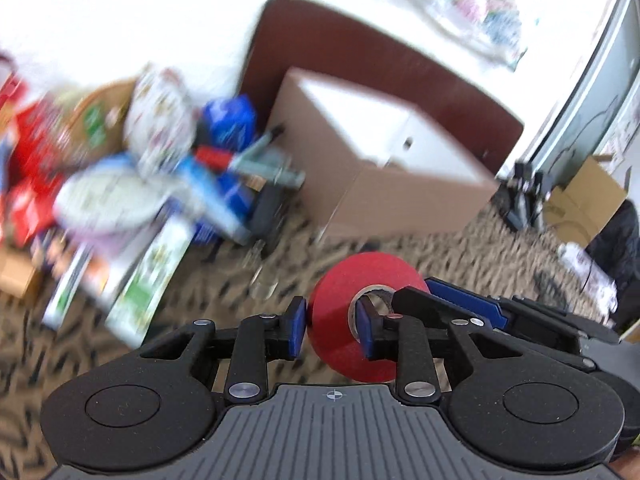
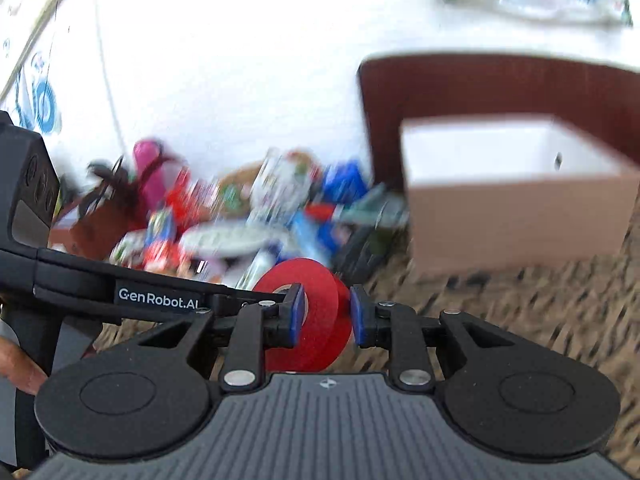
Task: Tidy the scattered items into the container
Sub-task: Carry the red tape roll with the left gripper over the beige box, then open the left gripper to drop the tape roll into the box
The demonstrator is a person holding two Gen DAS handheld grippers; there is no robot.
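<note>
Above the carpet (image 1: 440, 256), both hand-held grippers clamp the red tape roll (image 1: 344, 336).

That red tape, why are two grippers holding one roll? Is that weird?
A bit odd, yes. The left gripper and the right gripper both pinch the same red tape, each with one finger through its hole. The box ahead looks empty, and the pile beside it lies jumbled.

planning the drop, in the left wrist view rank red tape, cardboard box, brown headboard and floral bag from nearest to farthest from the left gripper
1. red tape: between the left gripper fingers, one pad inside its core.
2. cardboard box: ahead on the carpet, slightly right.
3. brown headboard: right behind the box, against the wall.
4. floral bag: top right, up on the wall.
</note>
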